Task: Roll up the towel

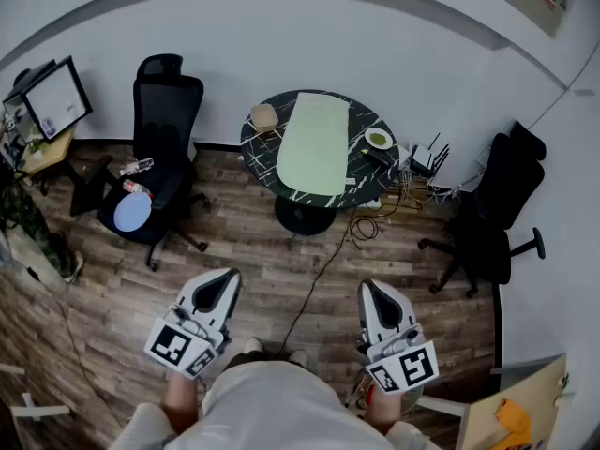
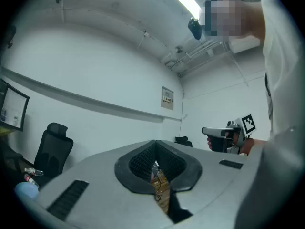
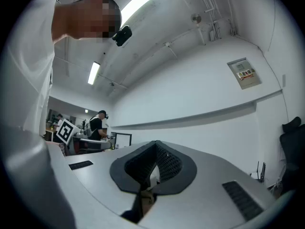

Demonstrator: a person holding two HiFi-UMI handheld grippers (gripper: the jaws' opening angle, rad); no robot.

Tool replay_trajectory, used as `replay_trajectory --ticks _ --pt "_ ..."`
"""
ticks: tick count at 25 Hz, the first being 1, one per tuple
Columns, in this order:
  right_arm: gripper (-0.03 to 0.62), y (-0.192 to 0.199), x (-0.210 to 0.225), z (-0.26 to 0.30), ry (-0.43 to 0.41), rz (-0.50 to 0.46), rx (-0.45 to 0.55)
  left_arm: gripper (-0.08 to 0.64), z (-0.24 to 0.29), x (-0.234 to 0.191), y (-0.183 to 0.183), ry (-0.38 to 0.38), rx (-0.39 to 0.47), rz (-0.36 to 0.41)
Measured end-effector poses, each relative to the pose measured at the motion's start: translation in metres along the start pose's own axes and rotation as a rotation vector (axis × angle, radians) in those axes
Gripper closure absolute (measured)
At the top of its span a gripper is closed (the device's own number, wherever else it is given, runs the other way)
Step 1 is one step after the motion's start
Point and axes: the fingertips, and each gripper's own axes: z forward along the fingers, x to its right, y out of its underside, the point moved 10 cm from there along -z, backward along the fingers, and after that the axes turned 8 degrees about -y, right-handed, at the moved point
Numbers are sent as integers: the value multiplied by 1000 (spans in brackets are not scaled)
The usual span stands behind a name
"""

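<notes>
1. The person's white-shirted torso (image 1: 272, 403) fills the bottom edge of the head view. Both grippers are held out just ahead of it, above the floor.
2. The left gripper (image 1: 223, 282) has its jaws pressed together with nothing between them. In its own view the ribbed pads meet at the tip.
3. The right gripper (image 1: 368, 289) is likewise closed and empty. It is held beside the left one, with a clear gap between the two.
4. Beneath them lies a wood-plank floor (image 1: 253, 256). A thin dark cable (image 1: 323, 262) runs across it toward the pedestal of the surface.
5. Well ahead of both grippers stands a round, dark marbled surface (image 1: 255, 162).
6. The pale green towel (image 1: 314, 143) lies flat and unrolled across the middle of the surface, reaching from its far side toward the near rim.
7. A small tan box (image 1: 264, 116) sits left of the towel, and a small dish (image 1: 378, 140) holding something green sits to its right.
8. A black office chair (image 1: 167, 111) stands left of the surface with a pale blue disc (image 1: 132, 212) on its seat.
9. A second black chair (image 1: 492, 218) stands to the right, and a monitor (image 1: 56, 98) is at the far left.
</notes>
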Motion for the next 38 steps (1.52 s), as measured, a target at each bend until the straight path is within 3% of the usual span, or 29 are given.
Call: replay_trajectory --ticks 17,29,38 --pt "597 6 8 2 1 26 7 558 7 -2 1 -26 5 -7" --pt "597 5 15 3 41 -24 2 558 14 1 1 -40 -7 -2" --pt "597 14 47 -8 49 -3 8 558 42 18 8 -45 -25 4"
